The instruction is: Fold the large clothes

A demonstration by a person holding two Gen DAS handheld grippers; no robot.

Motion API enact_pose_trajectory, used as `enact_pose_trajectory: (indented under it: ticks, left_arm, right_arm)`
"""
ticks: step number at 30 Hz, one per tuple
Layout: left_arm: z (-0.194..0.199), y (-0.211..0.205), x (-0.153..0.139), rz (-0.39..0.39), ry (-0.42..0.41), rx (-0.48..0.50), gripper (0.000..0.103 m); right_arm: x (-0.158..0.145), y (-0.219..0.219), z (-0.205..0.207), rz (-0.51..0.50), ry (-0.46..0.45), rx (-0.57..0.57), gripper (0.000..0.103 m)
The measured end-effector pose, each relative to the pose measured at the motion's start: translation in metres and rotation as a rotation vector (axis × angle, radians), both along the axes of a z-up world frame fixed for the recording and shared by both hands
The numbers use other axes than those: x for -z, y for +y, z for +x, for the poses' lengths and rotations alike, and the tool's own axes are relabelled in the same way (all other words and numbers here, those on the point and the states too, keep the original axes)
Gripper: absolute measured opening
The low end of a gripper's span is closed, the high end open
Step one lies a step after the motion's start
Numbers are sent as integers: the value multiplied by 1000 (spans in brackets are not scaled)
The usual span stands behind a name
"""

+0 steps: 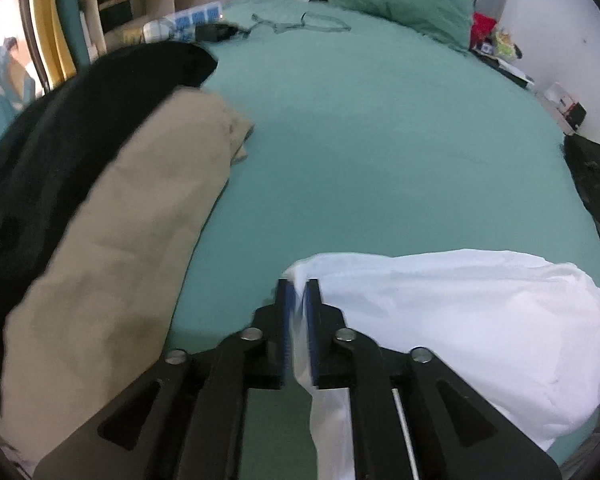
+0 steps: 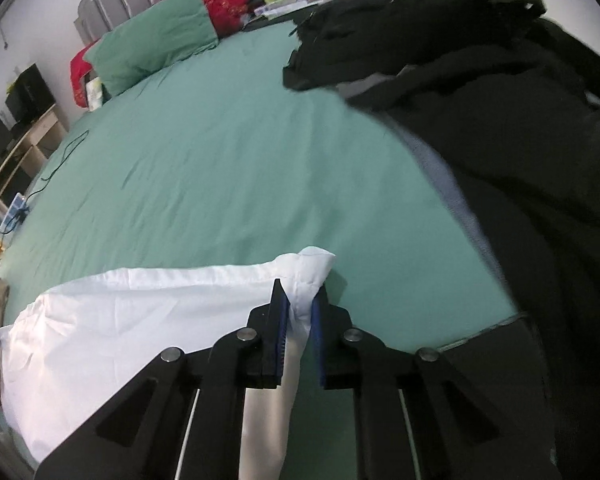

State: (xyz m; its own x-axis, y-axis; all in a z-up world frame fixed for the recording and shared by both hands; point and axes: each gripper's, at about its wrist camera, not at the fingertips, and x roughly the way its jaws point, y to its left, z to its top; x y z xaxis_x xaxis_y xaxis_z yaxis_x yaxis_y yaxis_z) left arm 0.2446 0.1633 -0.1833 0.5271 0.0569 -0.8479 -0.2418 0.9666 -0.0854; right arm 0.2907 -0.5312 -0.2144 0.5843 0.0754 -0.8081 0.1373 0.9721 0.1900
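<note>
A white garment point(image 1: 460, 320) hangs stretched between my two grippers above the near edge of the green bed point(image 1: 360, 128). My left gripper point(image 1: 299, 292) is shut on its left corner. The cloth runs to the right from there. In the right wrist view my right gripper point(image 2: 300, 296) is shut on the other corner of the white garment point(image 2: 120, 320), which spreads to the left. A strip of white cloth hangs down between each pair of blue pads.
A beige garment point(image 1: 120, 248) and a black one point(image 1: 60, 152) lie at the bed's left side. A pile of dark clothes point(image 2: 500, 120) covers the bed's right side. A green pillow point(image 2: 156, 36), red cushions, a cable and shelves are at the far end.
</note>
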Motion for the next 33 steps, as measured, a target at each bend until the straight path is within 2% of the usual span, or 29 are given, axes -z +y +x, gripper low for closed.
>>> enact_pose_trajectory:
  ticks: [2, 4, 6, 8, 10, 11, 14, 16, 18, 20, 21, 22, 24, 28, 30, 33]
  left_arm:
    - [-12, -12, -16, -6, -57, 9, 38]
    - [-20, -22, -30, -22, -106, 30, 41]
    - [-34, -37, -41, -58, -157, 69, 42]
    - [-42, -60, -44, -80, -175, 125, 48]
    - [-50, -88, -40, -96, -155, 198, 48]
    - [-50, -101, -37, -102, -142, 224, 48]
    - [-63, -126, -27, -110, -124, 257, 48]
    - [-70, -136, -15, -137, -95, 245, 48]
    - [-71, -142, 2, -152, -45, 262, 48]
    - [-71, -148, 23, -117, 54, 259, 48]
    - [-76, -152, 30, -91, 71, 256, 48]
    - [-84, -156, 29, -69, 42, 255, 48]
    - [-89, -160, 28, -26, 48, 256, 48]
    - [-96, -161, 25, -5, 57, 254, 48]
    - [-102, -160, 22, -6, 61, 249, 48]
    - [-114, -159, 9, -39, 24, 253, 48]
  right_arm:
    - [-5, 0, -5, -6, -7, 4, 16]
    - [-10, 1, -14, 2, -30, -1, 18]
    - [-20, 11, -20, -14, -66, -23, 24]
    - [-35, 30, -30, -57, -128, -65, 46]
    - [-45, 47, -40, -55, -185, -102, 60]
    - [-49, 58, -47, -26, -215, -124, 62]
    - [-46, 89, -63, 126, -238, -211, 63]
    - [-39, 115, -70, 136, -219, -275, 63]
    - [-29, 148, -77, 98, -194, -371, 63]
    - [-19, 173, -83, 39, -160, -450, 63]
    - [-9, 188, -84, -15, -111, -502, 63]
    - [4, 205, -88, -106, -57, -546, 63]
    - [13, 220, -102, -258, -100, -561, 65]
    - [10, 225, -118, -418, -124, -515, 68]
    - [9, 216, -126, -412, -119, -477, 68]
    - [0, 202, -137, -344, -124, -430, 68]
